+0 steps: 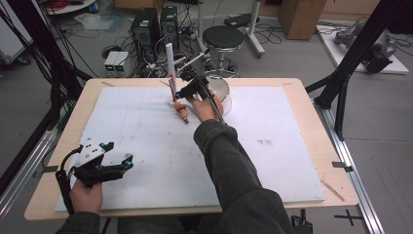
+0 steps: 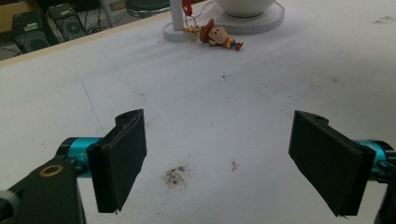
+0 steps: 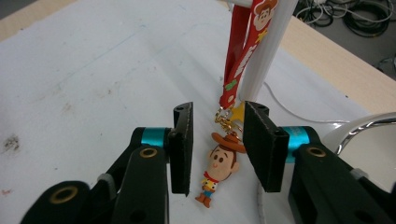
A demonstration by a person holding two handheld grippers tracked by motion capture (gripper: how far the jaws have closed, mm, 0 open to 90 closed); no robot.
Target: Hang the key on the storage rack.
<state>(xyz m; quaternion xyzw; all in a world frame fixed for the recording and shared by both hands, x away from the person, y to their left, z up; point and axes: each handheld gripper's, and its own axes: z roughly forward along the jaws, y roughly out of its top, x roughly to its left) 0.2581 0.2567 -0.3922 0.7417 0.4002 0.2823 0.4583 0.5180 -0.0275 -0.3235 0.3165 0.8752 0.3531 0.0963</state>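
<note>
Even, diffuse overhead light falls on the white mat [image 1: 146, 146], with soft, faint shadows under the arms. The high view is soft and low in detail, and its far room is dimmer. Both gripper views are brighter and fairly sharp, blurring slightly on the nearest black parts at the bottom

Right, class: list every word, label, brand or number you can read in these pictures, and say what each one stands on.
None can be read.
Red strap on the white post: cartoon face and star shapes, no letters.
Cowboy figure: no writing.
Computer towers on the floor: any labels too small to read.
</note>
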